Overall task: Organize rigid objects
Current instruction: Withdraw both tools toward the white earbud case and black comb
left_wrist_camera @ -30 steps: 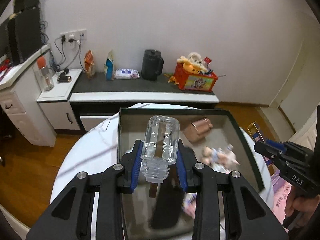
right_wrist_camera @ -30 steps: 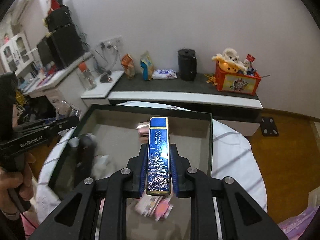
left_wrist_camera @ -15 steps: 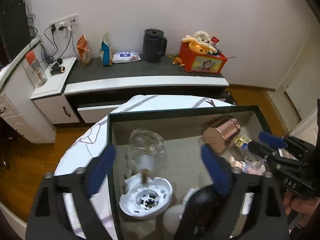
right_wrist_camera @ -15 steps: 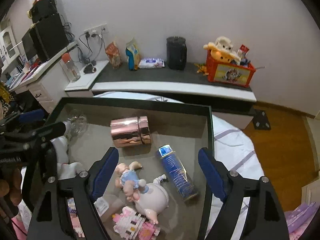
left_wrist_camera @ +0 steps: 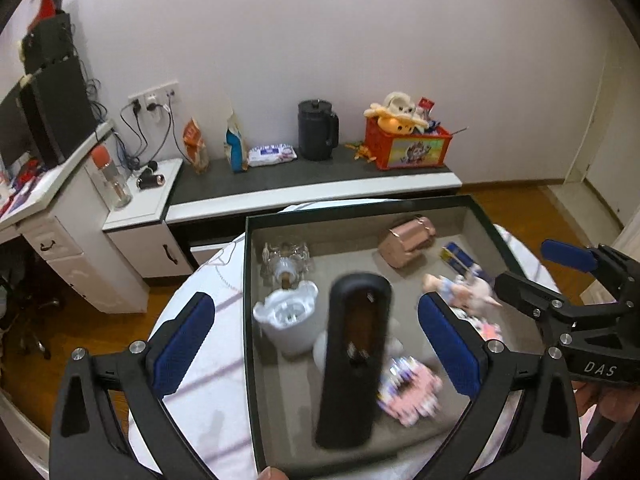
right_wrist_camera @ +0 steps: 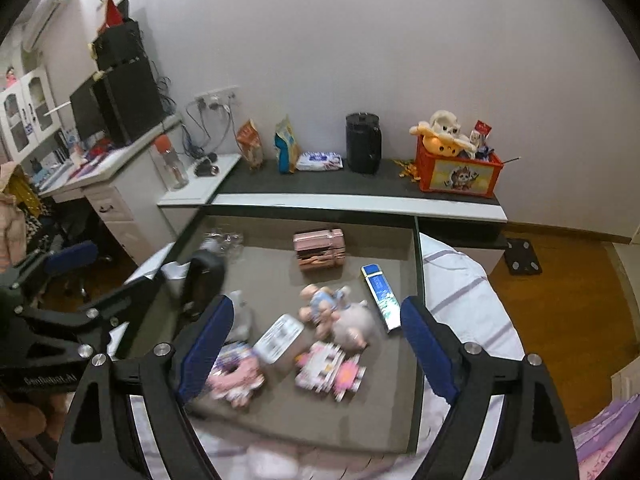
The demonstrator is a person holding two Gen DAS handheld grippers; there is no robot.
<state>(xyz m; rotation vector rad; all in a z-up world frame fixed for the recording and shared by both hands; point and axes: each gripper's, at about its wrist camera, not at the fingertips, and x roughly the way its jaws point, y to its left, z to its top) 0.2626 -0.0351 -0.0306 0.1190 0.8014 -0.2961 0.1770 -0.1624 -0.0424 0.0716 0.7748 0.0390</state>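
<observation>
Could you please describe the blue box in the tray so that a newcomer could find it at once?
Start at the dark-rimmed tray on the round table and follow its right wall. The blue box lies flat beside that wall, right of the doll. It is the only long, slim, deep-blue item there.

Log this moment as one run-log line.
left gripper: open, empty | right gripper: open, empty | clear jar, blue box: lying in tray | phase: both above tray
</observation>
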